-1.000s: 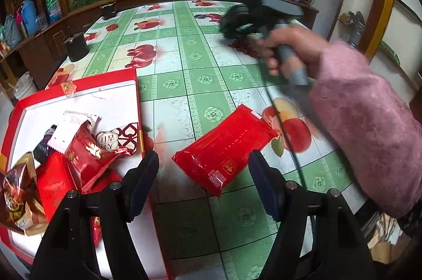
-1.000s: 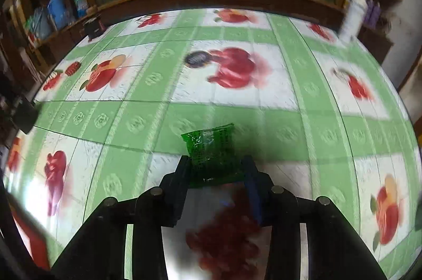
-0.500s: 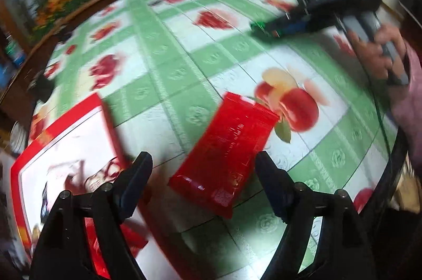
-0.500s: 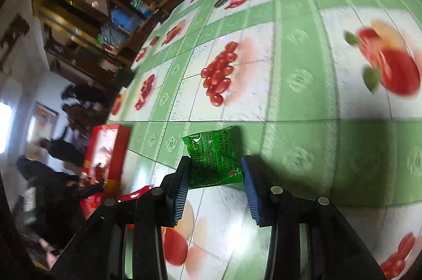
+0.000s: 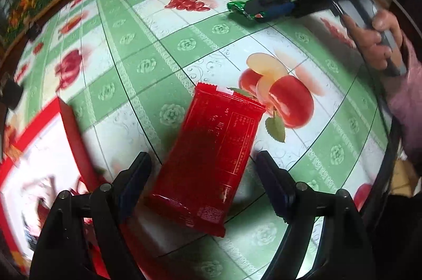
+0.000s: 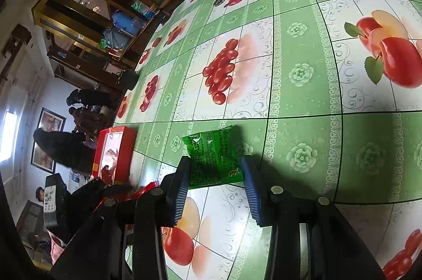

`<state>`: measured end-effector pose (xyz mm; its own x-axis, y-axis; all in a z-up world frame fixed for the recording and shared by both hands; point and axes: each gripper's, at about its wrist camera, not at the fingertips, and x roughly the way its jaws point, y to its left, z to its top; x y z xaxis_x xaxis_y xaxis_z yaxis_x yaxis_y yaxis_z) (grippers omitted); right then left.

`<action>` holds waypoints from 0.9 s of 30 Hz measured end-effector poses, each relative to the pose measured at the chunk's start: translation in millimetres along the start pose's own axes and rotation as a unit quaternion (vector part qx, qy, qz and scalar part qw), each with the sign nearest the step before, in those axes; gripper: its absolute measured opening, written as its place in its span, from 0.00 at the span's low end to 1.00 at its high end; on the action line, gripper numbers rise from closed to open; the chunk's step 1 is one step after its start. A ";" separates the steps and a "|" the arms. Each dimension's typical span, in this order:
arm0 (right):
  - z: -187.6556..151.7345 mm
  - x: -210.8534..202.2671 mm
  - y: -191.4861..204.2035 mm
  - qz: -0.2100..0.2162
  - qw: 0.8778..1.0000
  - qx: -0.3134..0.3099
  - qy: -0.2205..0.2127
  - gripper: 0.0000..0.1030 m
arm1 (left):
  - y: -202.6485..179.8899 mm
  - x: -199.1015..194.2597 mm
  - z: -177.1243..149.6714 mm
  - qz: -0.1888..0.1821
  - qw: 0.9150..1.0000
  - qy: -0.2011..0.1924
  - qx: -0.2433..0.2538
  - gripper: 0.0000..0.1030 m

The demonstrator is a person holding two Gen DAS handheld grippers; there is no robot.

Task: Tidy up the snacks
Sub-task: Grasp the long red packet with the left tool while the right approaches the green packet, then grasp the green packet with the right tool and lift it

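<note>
Left wrist view: left tongs [image 5: 203, 179] apart, straddling the red packet [image 5: 211, 158] lying flat on the table [image 5: 147, 47].
Red tray [image 5: 71, 132]: just left, rim near the packet.
Right tongs [image 6: 215, 174]: clamped on the green packet [image 6: 213, 156].
Open room: bare cloth beyond; table edge at right.

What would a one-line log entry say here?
left gripper: open over red packet | right gripper: holding green packet | box: waiting
</note>
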<state>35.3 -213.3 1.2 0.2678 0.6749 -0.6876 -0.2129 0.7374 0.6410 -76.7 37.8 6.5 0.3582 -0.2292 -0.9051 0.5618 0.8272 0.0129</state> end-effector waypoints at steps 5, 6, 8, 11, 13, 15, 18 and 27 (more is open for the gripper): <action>-0.3 2.8 3.9 -0.007 1.000 -0.014 -0.003 0.39 | -9.3 -6.4 -6.2 0.010 0.999 -0.033 -0.024 0.48; -0.5 3.1 5.0 -0.009 1.000 -0.018 -0.004 0.39 | -12.5 -7.0 -7.7 0.015 0.999 -0.037 -0.031 0.48; -1.3 4.1 7.5 -0.013 1.000 -0.024 -0.008 0.39 | -18.1 -9.3 -11.5 0.022 0.998 -0.046 -0.045 0.47; -2.4 5.4 10.6 -0.018 0.999 -0.028 -0.015 0.39 | -22.5 -14.2 -16.7 0.033 0.995 -0.065 -0.075 0.47; -4.4 8.1 15.7 -0.022 0.999 -0.034 -0.018 0.39 | -23.0 -22.4 -19.6 0.028 0.991 -0.087 -0.094 0.47; -7.2 13.2 22.9 -0.020 0.999 -0.041 -0.016 0.39 | -19.9 -35.2 -22.1 0.028 0.986 -0.111 -0.117 0.47; -13.7 23.7 42.5 -0.014 0.998 -0.059 -0.015 0.36 | -12.1 -55.3 -27.7 0.038 0.978 -0.143 -0.150 0.47; -32.9 59.7 124.4 -0.009 0.991 -0.123 -0.046 0.13 | 33.5 -114.6 -75.5 0.109 0.945 -0.199 -0.234 0.47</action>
<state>-6.2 -80.5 28.7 0.3554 0.6649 -0.6570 -0.4274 0.7407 0.5184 -155.2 130.5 78.6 0.7329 -0.1245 -0.6689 0.0841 0.9922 -0.0925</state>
